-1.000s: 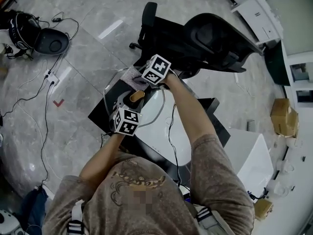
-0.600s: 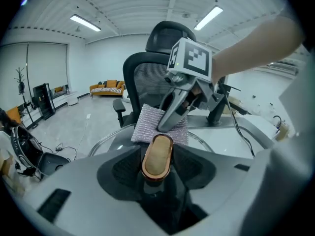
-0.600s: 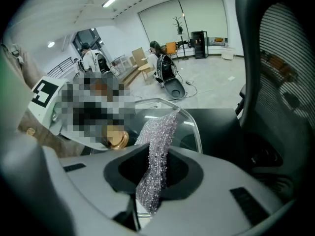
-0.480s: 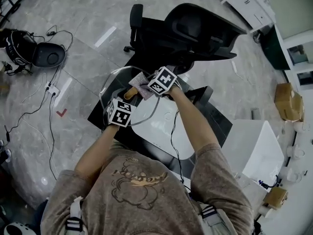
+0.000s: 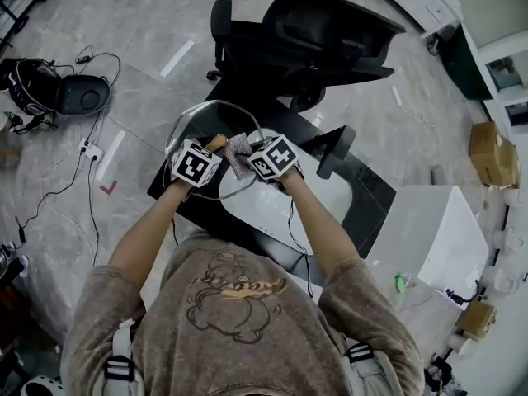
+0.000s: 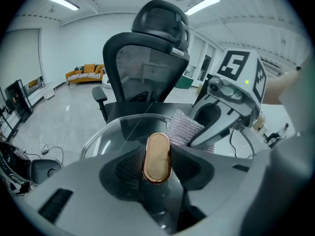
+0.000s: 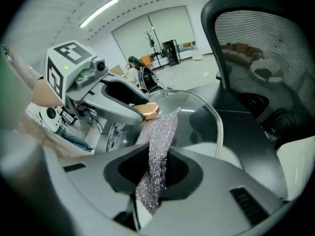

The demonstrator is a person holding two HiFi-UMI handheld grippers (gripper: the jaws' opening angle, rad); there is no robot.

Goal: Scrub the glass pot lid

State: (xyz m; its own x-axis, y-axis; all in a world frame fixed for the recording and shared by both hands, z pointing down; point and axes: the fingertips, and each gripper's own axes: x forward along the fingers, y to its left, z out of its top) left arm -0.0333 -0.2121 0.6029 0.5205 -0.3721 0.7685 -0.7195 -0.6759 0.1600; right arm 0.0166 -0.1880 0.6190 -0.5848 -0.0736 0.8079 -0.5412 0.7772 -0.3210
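The glass pot lid [image 5: 183, 124] is held up over the black table by its copper-coloured knob [image 5: 216, 143]. My left gripper [image 5: 213, 148] is shut on that knob [image 6: 157, 157]; its jaws have just been closing, with the knob between them. My right gripper [image 5: 244, 153] is shut on a glittery scrub cloth [image 5: 238, 151]. The cloth [image 7: 157, 146] hangs from the jaws and lies against the lid's glass [image 7: 209, 114], right beside the knob [image 7: 147, 110]. In the left gripper view the cloth [image 6: 183, 128] and the right gripper [image 6: 216, 124] sit just behind the knob.
A black office chair [image 5: 305, 40] stands just beyond the black table [image 5: 363, 196]. A white oval piece [image 5: 272, 213] lies on the table under the lid. A white box [image 5: 429, 238] is at the right. A helmet and cables [image 5: 58, 85] lie on the floor at the left.
The right gripper has moved left across the lid with the cloth and now sits next to the left gripper. The left gripper has turned, tilting the lid.
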